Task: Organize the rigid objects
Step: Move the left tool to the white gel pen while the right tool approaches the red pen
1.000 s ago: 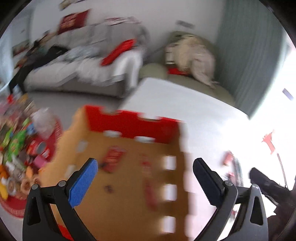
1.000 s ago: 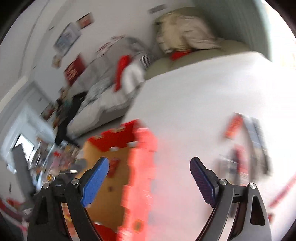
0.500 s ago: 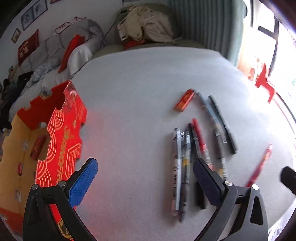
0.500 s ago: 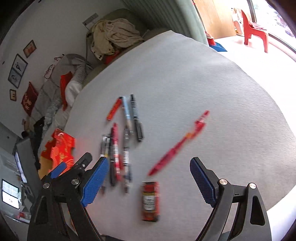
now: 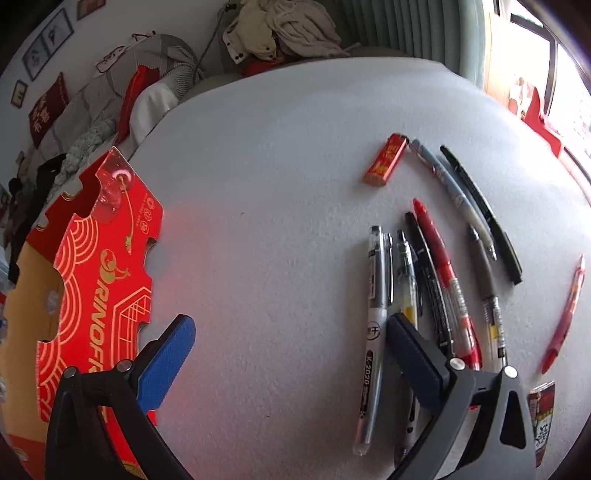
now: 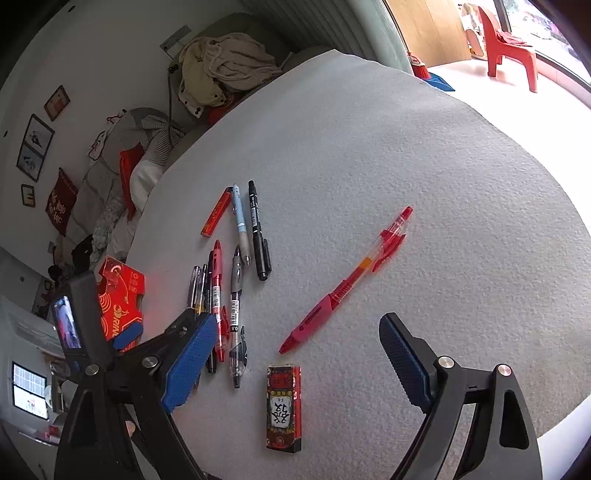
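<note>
Several pens (image 5: 436,280) lie side by side on a grey felt table (image 5: 280,192); they also show in the right wrist view (image 6: 229,273). A red pen (image 6: 347,280) lies apart to their right. A red lighter (image 5: 386,158) lies beyond the pens. A small red and black box (image 6: 283,408) lies near my right gripper. A red cardboard box (image 5: 99,280) stands at the table's left edge. My left gripper (image 5: 288,358) is open and empty beside the pens. My right gripper (image 6: 295,365) is open and empty above the small box.
A sofa with cushions and blankets (image 5: 110,99) and a pile of clothes (image 5: 280,26) lie beyond the table. A red chair (image 6: 509,44) stands on the floor at the far right. The table's near right edge (image 6: 561,417) is close to my right gripper.
Both grippers have swung from over the cardboard box to the right, over the pens. The views have steadied and both grippers stay open.
</note>
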A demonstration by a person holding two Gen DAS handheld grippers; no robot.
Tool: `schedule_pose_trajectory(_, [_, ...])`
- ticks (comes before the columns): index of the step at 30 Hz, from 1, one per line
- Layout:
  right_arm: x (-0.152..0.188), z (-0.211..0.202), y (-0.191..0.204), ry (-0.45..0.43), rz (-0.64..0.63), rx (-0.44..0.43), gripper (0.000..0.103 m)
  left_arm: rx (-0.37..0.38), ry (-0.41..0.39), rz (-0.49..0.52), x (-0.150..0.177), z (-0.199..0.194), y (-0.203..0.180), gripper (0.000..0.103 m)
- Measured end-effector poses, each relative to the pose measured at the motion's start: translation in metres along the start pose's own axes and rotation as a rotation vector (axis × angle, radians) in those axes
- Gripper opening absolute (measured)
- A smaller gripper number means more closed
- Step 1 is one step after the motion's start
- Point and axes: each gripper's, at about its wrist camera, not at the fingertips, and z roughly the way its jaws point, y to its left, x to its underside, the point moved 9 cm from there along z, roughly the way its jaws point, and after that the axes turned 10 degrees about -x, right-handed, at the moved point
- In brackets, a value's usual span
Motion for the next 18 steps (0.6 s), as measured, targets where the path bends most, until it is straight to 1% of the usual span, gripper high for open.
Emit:
schedule_pose_trajectory(2, [-0.001, 0.001, -0.001, 0.001, -0.004, 0.009, 0.09, -0.003, 0.008, -0.017, 0.001, 0.001, 0.004, 0.103])
schedule_pose_trajectory(3, [-0.001, 0.002, -0.001, 0.003, -0.007, 0.017, 0.09, -0.02, 0.01, -0.031, 0.002, 0.002, 0.009, 0.103])
schedule_pose_trajectory(4, [-0.001, 0.002, -0.003, 0.003, -0.01, 0.036, 0.09, -0.035, 0.013, -0.044, 0.001, 0.004, 0.013, 0.103])
schedule_pose_trajectory(6, [-0.002, -0.001, -0.011, -0.009, -0.011, 0.089, 0.09, -0.03, 0.023, -0.057, 0.002, 0.004, 0.012, 0.103])
schedule_pose_trajectory(9, [-0.005, 0.001, -0.026, -0.005, 0.021, 0.152, 0.09, -0.013, 0.002, -0.03, -0.001, 0.0, 0.002, 0.103])
schedule_pose_trajectory(11, [-0.005, 0.005, -0.035, 0.004, 0.064, 0.185, 0.09, -0.029, -0.026, -0.011, -0.003, -0.002, -0.004, 0.103])
schedule_pose_trajectory(13, [-0.009, 0.008, -0.034, -0.018, 0.066, 0.211, 0.091, -0.04, -0.036, -0.006, -0.005, -0.003, -0.006, 0.103])
schedule_pose_trajectory(14, [-0.01, 0.013, -0.031, -0.01, 0.057, 0.214, 0.091, -0.038, -0.036, -0.013, -0.005, -0.003, -0.006, 0.103])
schedule_pose_trajectory(16, [-0.013, 0.024, -0.023, 0.003, -0.007, 0.262, 0.091, -0.026, -0.027, -0.026, -0.004, -0.002, -0.005, 0.103])
schedule_pose_trajectory(18, [-0.017, 0.037, -0.016, 0.029, -0.102, 0.334, 0.091, -0.01, -0.019, -0.038, -0.005, -0.002, -0.006, 0.103])
